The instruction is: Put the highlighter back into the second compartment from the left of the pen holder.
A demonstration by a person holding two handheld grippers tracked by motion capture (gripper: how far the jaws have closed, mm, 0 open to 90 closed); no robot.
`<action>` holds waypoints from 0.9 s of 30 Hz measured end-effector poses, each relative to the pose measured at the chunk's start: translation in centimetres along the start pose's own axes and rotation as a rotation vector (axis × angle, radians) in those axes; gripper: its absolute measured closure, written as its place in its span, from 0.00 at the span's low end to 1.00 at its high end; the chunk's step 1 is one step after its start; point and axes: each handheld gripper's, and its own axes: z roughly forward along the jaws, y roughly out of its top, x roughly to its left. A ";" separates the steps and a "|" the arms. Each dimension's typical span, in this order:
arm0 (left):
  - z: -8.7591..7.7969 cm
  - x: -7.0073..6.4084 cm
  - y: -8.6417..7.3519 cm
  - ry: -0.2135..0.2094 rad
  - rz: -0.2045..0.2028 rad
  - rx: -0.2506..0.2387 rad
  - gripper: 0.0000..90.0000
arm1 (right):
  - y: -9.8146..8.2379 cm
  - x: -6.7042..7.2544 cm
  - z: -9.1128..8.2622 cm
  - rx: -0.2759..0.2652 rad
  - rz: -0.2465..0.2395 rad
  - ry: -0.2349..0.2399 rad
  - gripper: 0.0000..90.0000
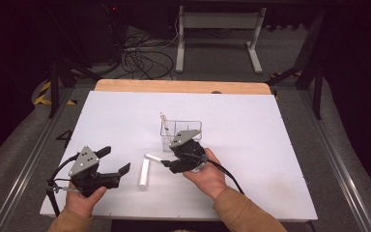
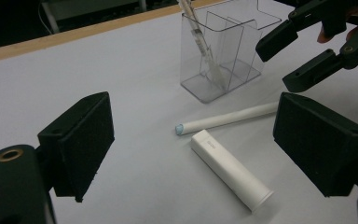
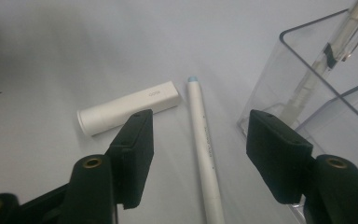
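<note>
White pen (image 3: 205, 149) lay between my right gripper's (image 3: 198, 140) half-open jaws, untouched by either pad. Beside it lay a white tube (image 3: 128, 106), with the clear organizer (image 3: 307, 60) close on the other side. My left gripper (image 2: 191, 154) stood wide, holding nothing.

Grey carpet floor (image 1: 290, 72), white desk frame (image 1: 218, 29) at 12 o'clock, tangled black cables (image 1: 142, 60) at 11 o'clock, dark surroundings, white table (image 1: 251, 145) with wooden edge (image 1: 181, 86)

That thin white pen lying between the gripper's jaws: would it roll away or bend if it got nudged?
The white pen looks round and smooth, so it would probably roll on the flat table and may slip in the pads. It looks stiff and light.
</note>
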 end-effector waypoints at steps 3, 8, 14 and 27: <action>0.0 0.0 0.0 0.004 0.008 0.000 0.15 | 0.0 -0.1 0.4 0.019 -0.003 0.002 0.48; 0.0 -0.1 0.0 0.007 0.011 0.003 0.15 | -0.1 -0.1 1.1 0.046 -0.020 0.009 0.50; 0.0 -0.1 0.0 0.007 0.017 0.006 0.15 | -0.1 -0.1 2.3 0.093 -0.048 0.001 0.54; 0.0 0.0 0.0 0.006 0.011 0.006 0.15 | -0.1 -0.1 5.1 0.153 -0.099 -0.014 0.66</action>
